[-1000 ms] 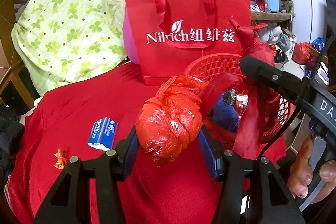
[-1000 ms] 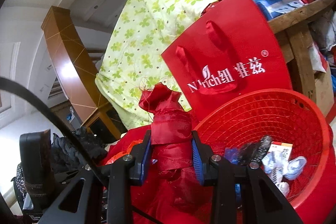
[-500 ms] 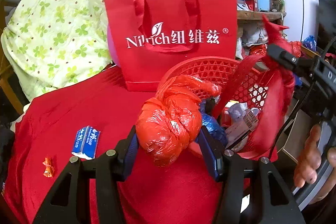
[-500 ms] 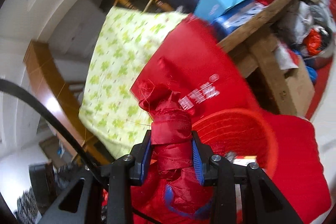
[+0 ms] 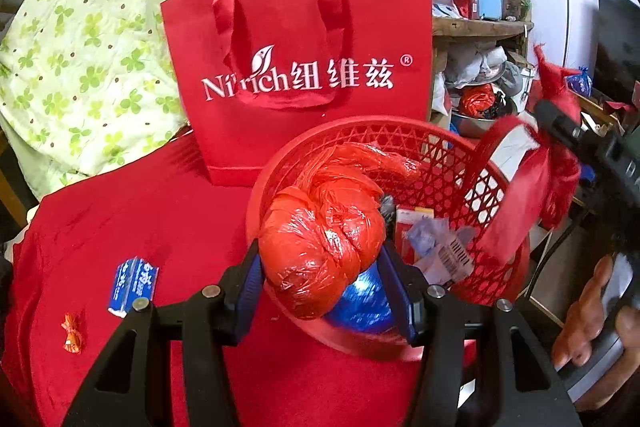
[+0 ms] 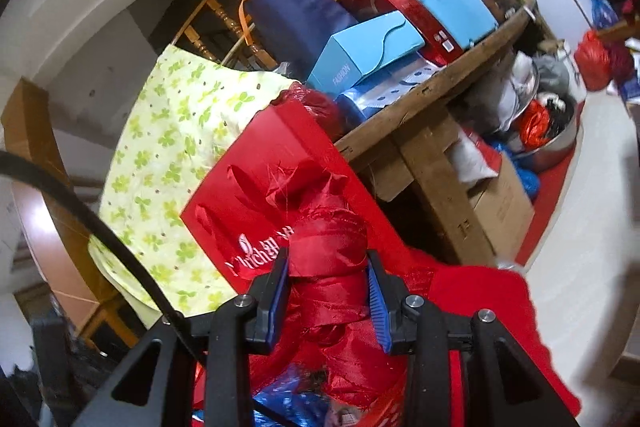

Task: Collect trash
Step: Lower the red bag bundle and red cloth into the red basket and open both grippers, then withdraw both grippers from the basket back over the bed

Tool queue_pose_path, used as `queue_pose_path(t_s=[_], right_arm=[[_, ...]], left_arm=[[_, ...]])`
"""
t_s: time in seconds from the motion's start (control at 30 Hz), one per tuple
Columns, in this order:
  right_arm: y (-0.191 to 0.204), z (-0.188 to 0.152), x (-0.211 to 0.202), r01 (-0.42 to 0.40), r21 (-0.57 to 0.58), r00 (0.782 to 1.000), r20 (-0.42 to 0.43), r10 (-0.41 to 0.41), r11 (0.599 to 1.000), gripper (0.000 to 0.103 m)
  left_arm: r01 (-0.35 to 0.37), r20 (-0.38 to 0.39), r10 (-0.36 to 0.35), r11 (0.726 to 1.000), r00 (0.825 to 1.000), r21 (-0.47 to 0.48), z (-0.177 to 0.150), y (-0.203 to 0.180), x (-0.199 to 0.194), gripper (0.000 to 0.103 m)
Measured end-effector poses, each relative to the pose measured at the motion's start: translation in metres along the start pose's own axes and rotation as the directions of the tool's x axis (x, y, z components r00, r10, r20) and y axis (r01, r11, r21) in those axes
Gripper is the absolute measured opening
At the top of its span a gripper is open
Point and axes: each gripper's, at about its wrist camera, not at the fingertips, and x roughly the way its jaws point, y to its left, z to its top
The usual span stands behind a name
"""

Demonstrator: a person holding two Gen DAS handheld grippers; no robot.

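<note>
My left gripper (image 5: 324, 287) is shut on a knotted red plastic bag (image 5: 324, 243) and holds it over the near rim of the red lattice basket (image 5: 440, 155), which holds paper scraps and a blue wrapper (image 5: 362, 301). My right gripper (image 6: 328, 287) is shut on a bundle of red ribbon (image 6: 328, 255); the ribbon also shows in the left wrist view (image 5: 532, 171), hanging over the basket's right rim. A blue-white packet (image 5: 134, 285) and a small orange wrapper (image 5: 72, 331) lie on the red cloth at the left.
A red Nirich paper bag (image 5: 304, 67) stands behind the basket against a green-flowered quilt (image 5: 80, 47). A wooden shelf (image 6: 432, 87) with blue and red boxes stands behind. A cardboard box (image 6: 500, 211) and a metal bowl (image 6: 560, 143) are under it.
My left gripper has carried the red plastic bag right, from beside the basket to over its near rim. My right gripper has lifted and tilted with the ribbon; the basket has dropped out of its view.
</note>
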Motion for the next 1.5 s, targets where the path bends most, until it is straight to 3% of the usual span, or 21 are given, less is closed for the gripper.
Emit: queue_pose_path(t_s=[0.23, 0.3, 0.33, 0.77, 1.07, 1.5], right_arm=[[-0.002, -0.005, 0.023, 0.017, -0.007, 0.993, -0.117, -0.018, 1.000, 0.039], [-0.004, -0.009, 0.027, 0.011, 0.014, 0.989, -0.145, -0.009, 1.000, 0.075], [-0.004, -0.010, 0.026, 0.008, 0.016, 0.989, -0.145, -0.005, 1.000, 0.077], [0.029, -0.018, 0.022, -0.055, -0.068, 0.994, -0.102, 0.048, 0.996, 0.077], [0.070, -0.033, 0.020, -0.136, -0.170, 0.989, -0.080, 0.123, 0.976, 0.077], [0.153, -0.078, 0.011, -0.300, -0.357, 0.954, -0.108, 0.280, 0.885, 0.077]], left_arm=[[0.021, -0.028, -0.021, 1.000, 0.999, -0.010, 0.005, -0.004, 0.016, 0.062], [0.031, -0.048, -0.032, 0.999, 0.998, -0.020, 0.003, -0.002, 0.021, 0.064], [0.026, -0.055, -0.027, 0.999, 0.998, -0.021, 0.001, -0.001, 0.023, 0.064], [-0.043, -0.054, 0.041, 0.998, 0.998, -0.049, -0.018, 0.024, 0.005, 0.065], [-0.144, -0.039, 0.142, 0.988, 0.989, -0.059, -0.035, 0.057, -0.014, 0.065], [-0.263, -0.052, 0.258, 0.954, 0.965, -0.147, -0.070, 0.114, -0.051, 0.065]])
